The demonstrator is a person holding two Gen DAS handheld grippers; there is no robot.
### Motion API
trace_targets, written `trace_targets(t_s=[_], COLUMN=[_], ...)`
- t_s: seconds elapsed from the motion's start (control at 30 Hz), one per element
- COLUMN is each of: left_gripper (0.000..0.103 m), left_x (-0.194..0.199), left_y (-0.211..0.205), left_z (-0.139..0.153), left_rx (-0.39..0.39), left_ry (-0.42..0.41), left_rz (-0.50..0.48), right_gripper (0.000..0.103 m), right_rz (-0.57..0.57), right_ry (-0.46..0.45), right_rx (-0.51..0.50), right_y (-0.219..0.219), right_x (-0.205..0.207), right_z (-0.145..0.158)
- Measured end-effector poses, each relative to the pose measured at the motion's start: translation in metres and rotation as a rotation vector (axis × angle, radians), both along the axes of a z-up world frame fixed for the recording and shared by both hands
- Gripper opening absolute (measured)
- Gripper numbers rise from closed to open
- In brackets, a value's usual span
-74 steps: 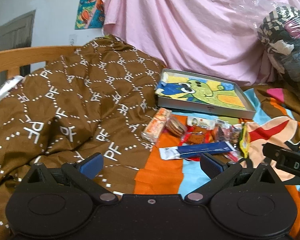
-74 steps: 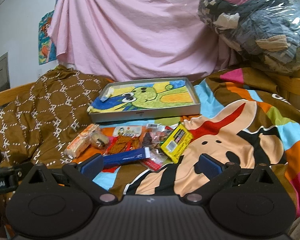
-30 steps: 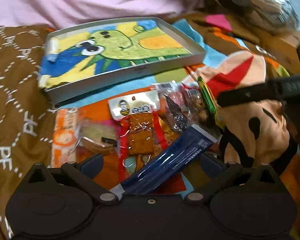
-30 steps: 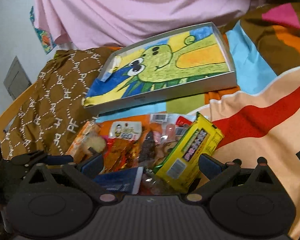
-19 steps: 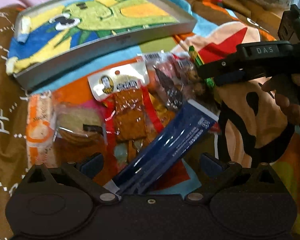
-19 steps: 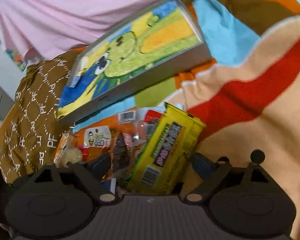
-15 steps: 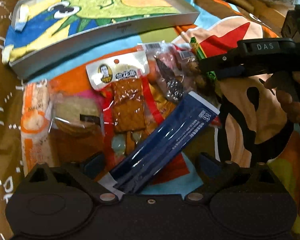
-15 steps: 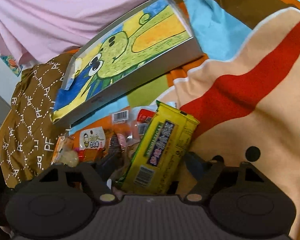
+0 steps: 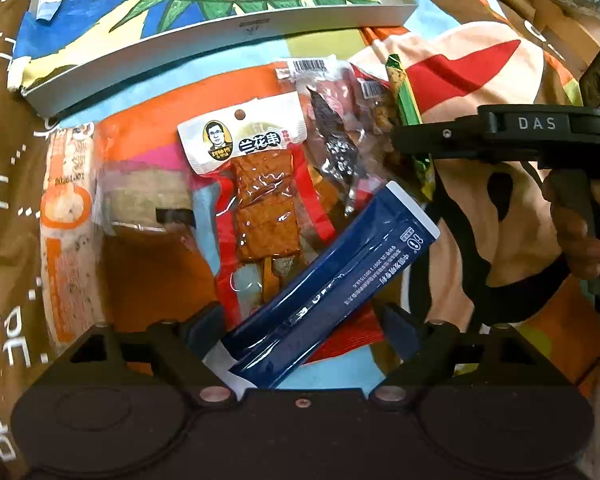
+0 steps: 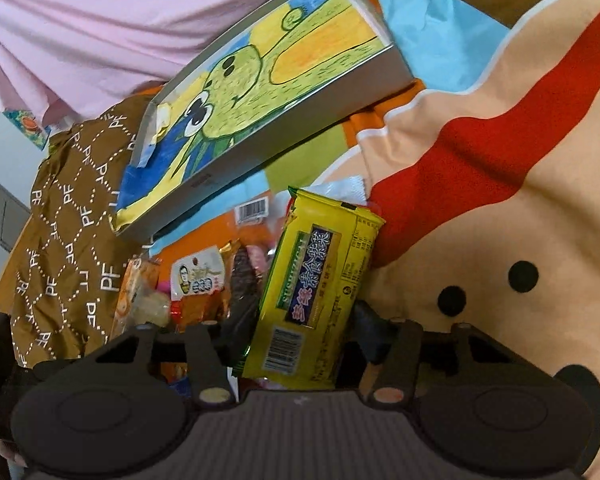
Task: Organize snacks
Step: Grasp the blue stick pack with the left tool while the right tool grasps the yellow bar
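A heap of snack packets lies on a colourful bedspread in front of a shallow grey box [image 9: 260, 24] with a green cartoon drawing inside. My left gripper [image 9: 300, 320] points down at a long dark-blue packet [image 9: 332, 276]. The packet lies slantwise between the closing jaws, and the pads stand clear of it. My right gripper [image 10: 300, 324] is closing on a yellow packet [image 10: 320, 280], and its pads meet both long sides. In the left wrist view a finger [image 9: 420, 140] of that gripper reaches the packet's green-yellow edge [image 9: 406, 96].
A tofu-skewer pack with a white header [image 9: 260, 184], a round biscuit in clear wrap [image 9: 148, 204], an orange pack [image 9: 66, 220] and a dark sweet [image 9: 336, 148] crowd the heap. A brown patterned blanket [image 10: 68, 248] lies to the left. A person's hand [image 9: 576, 232] holds the right gripper.
Both grippers have come down close over the heap and tipped downward. The left jaws have narrowed around the blue packet. The right jaws have closed in onto the yellow packet.
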State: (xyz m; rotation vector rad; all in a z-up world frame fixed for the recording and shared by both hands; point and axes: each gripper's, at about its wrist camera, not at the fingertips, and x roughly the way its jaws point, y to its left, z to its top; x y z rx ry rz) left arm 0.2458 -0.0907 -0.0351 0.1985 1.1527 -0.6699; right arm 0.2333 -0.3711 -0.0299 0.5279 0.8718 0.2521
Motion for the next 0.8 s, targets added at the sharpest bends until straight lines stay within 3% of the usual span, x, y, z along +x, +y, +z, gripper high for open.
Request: trace_targets(t_s=[0.2, 0.37, 0.47, 0.6, 0.8], left_gripper=[0.084, 0.079, 0.071, 0.052, 0.051], left_x=[-0.01, -0.029, -0.035, -0.031, -0.03], left_y=[-0.01, -0.023, -0.029, -0.03, -0.018], left_z=[-0.002, 0.001, 0.003, 0.005, 0.001], left_rx=[0.043, 0.068, 0.081, 0.059, 0.003], left_ry=[0.084, 0.071, 0.042, 0.022, 0.021], left_rz=[0.044, -0.01, -0.023, 0.02, 0.074], right_gripper=[0.058, 0.053, 0.052, 0.052, 0.052], right_rz=[0.053, 0.101, 0.119, 0.115, 0.095], right_ry=[0.036, 0.042, 0.033, 0.031, 0.033], right_rx=[-0.036, -0.075, -0.103, -0.101, -0.058], right_y=[0.007, 0.017, 0.02, 0.019, 0.015], right_x=[-0.003, -0.012, -0.016, -0.018, -0.015], right_z=[0.001, 0.001, 0.002, 0.002, -0.004])
